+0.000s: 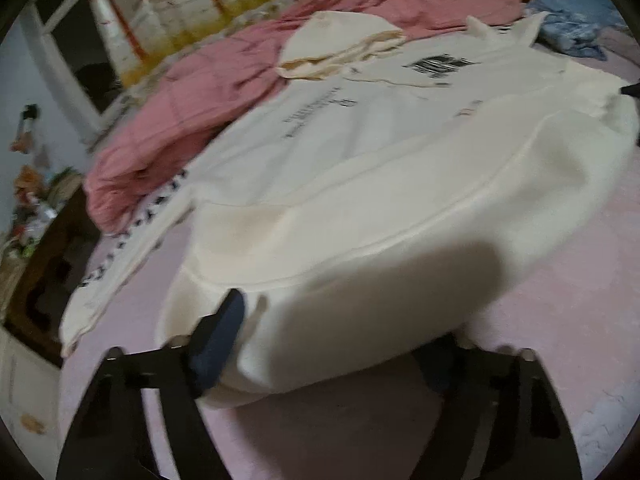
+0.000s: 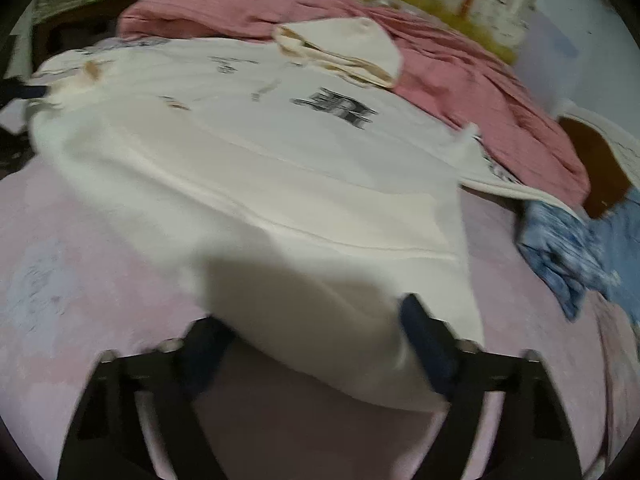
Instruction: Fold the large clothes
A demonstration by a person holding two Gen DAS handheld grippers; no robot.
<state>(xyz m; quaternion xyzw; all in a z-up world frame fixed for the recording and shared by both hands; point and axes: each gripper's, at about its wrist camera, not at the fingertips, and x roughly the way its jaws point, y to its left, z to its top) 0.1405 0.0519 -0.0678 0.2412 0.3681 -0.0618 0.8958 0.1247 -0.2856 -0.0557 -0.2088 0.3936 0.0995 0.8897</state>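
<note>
A large cream hoodie (image 1: 360,168) with black print lies spread on a pink bed sheet (image 1: 340,420), hood (image 1: 340,44) at the far end. It also shows in the right wrist view (image 2: 248,152). My left gripper (image 1: 332,344) has its jaws wide apart, and the hoodie's bottom hem lies between and over the fingers (image 1: 218,340). My right gripper (image 2: 316,344) stands the same way at the hem's other corner, its fingers (image 2: 426,344) wide apart around the cloth. The image is blurred.
A crumpled pink quilt (image 1: 208,92) lies beyond the hoodie. A blue patterned cloth (image 2: 576,256) lies to the right. A dark wooden nightstand (image 1: 44,264) with clutter stands left of the bed. A brown object (image 2: 592,168) sits at the far right.
</note>
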